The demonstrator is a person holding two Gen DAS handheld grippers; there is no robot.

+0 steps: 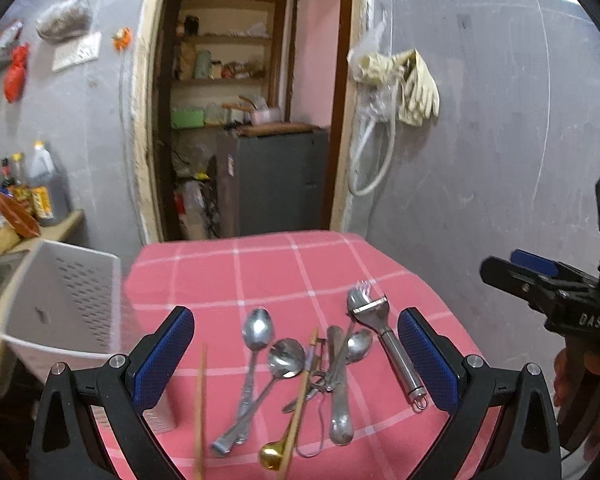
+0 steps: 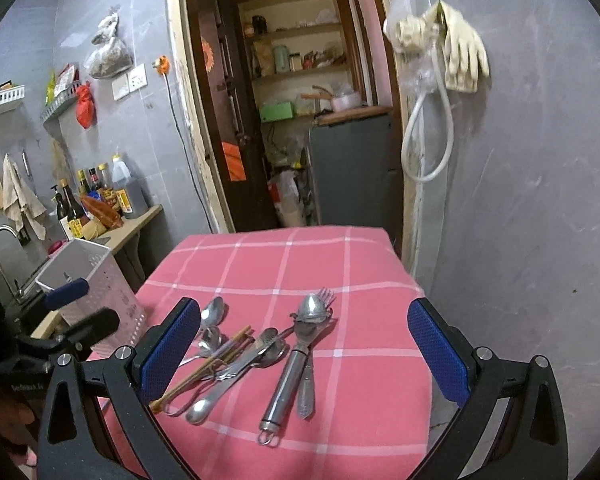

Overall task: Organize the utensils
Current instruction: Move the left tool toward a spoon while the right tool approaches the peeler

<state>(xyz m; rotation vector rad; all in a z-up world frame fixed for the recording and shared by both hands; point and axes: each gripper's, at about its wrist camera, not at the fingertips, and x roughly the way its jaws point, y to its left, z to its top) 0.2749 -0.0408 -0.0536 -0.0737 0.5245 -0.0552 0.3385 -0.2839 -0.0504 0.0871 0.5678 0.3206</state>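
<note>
A heap of utensils lies on the pink checked tablecloth (image 1: 260,264) (image 2: 372,380): several steel spoons (image 1: 256,332) (image 2: 212,312), a fork (image 1: 364,290) (image 2: 326,294), a steel peeler (image 1: 396,354) (image 2: 288,380), wooden chopsticks (image 1: 300,400) (image 2: 220,354) and a gold spoon (image 1: 272,458). A white perforated utensil holder (image 1: 68,304) (image 2: 96,280) stands at the table's left edge. My left gripper (image 1: 296,354) is open and empty above the heap. My right gripper (image 2: 304,354) is open and empty above the peeler; it also shows in the left wrist view (image 1: 520,270).
A counter (image 2: 136,224) with sauce bottles (image 2: 100,196) and a sink tap (image 2: 4,236) lies left. A doorway behind the table shows shelves and a grey cabinet (image 2: 352,168). Rubber gloves (image 2: 460,56) and a hose hang on the right wall.
</note>
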